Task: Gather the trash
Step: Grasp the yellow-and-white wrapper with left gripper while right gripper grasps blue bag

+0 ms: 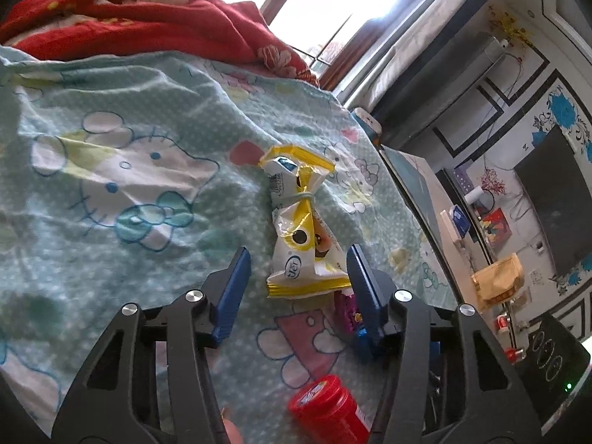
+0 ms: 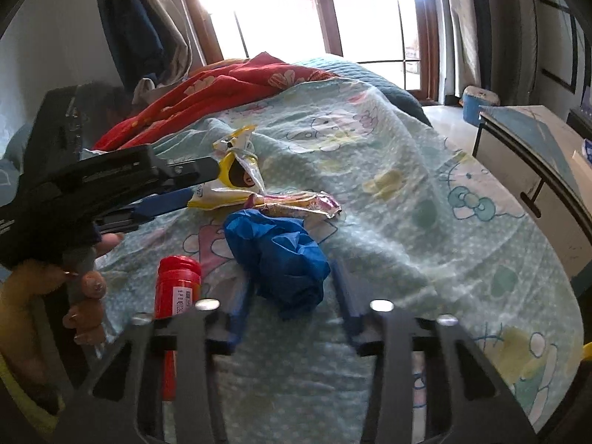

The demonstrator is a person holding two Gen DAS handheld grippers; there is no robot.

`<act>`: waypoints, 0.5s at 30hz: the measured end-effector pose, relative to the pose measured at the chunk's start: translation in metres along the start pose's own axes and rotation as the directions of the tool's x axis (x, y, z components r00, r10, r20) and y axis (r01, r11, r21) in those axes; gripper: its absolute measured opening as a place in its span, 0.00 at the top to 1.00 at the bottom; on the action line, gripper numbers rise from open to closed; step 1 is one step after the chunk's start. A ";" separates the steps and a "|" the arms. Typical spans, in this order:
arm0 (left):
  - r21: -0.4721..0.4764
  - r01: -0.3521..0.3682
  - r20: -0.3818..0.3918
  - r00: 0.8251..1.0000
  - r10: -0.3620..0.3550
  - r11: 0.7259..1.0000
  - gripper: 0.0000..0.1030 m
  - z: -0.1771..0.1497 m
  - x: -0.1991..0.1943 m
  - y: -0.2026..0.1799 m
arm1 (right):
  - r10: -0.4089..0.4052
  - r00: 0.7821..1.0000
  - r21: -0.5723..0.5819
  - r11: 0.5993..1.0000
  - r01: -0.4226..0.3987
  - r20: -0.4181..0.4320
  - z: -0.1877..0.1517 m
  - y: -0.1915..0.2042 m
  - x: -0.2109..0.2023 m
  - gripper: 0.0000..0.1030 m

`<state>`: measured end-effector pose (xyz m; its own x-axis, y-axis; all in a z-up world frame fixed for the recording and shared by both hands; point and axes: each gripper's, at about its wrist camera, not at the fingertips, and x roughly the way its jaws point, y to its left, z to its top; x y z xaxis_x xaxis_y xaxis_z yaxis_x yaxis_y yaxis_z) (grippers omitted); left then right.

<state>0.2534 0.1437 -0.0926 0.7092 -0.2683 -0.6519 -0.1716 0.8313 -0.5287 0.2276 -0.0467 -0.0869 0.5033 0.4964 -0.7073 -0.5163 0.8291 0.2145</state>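
Observation:
A yellow-and-white snack wrapper [image 1: 299,222], tied at its waist, lies on the pale green cartoon bedsheet [image 1: 111,192]. My left gripper [image 1: 299,249] straddles the wrapper's near end. Its right finger touches the wrapper's edge and its left finger stands apart, so it is open. The right wrist view shows that left gripper [image 2: 185,185] side-on, held by a person's hand [image 2: 85,296]. My right gripper [image 2: 292,272] is shut on a crumpled blue wad [image 2: 281,255], both pads against its sides. A purple-and-yellow wrapper [image 2: 296,201] lies just beyond the wad. A red jar [image 2: 177,285] lies on its side to the left.
A red floral quilt [image 2: 229,85] is bunched at the head of the bed. A low table [image 2: 536,155] stands off the bed's right edge, with a blue bucket [image 2: 477,105] behind it. Bright windows [image 2: 314,7] glare beyond. The red jar [image 1: 325,410] lies under my left gripper.

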 end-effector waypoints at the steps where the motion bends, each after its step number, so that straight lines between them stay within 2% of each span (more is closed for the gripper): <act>1: 0.002 0.000 -0.006 1.000 0.000 1.000 0.57 0.001 0.003 0.000 | 0.003 1.000 0.000 1.000 -0.003 0.003 -0.001 0.000 -0.001 0.78; 3: 0.003 -0.007 -0.018 1.000 0.008 1.000 0.58 0.001 0.007 0.000 | 0.009 1.000 0.002 1.000 -0.009 0.012 -0.003 0.000 -0.005 0.81; 6: 0.005 -0.020 -0.023 1.000 0.020 1.000 0.66 0.002 0.010 -0.001 | 0.015 1.000 0.006 1.000 -0.015 0.020 -0.007 0.000 -0.012 0.83; 9: -0.007 -0.017 -0.022 1.000 0.017 1.000 0.80 0.003 0.011 0.001 | 0.015 1.000 0.012 1.000 -0.016 0.025 -0.011 0.000 -0.018 0.84; 15: -0.005 -0.007 0.005 1.000 0.007 1.000 0.82 0.001 0.001 0.004 | 0.007 0.999 0.028 1.000 -0.009 0.051 -0.017 -0.001 -0.034 0.84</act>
<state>0.2538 0.1470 -0.0949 0.7115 -0.2598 -0.6529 -0.1803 0.8305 -0.5270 0.1994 -0.0681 -0.0742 0.5339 0.5148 -0.6708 -0.5012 0.8316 0.2393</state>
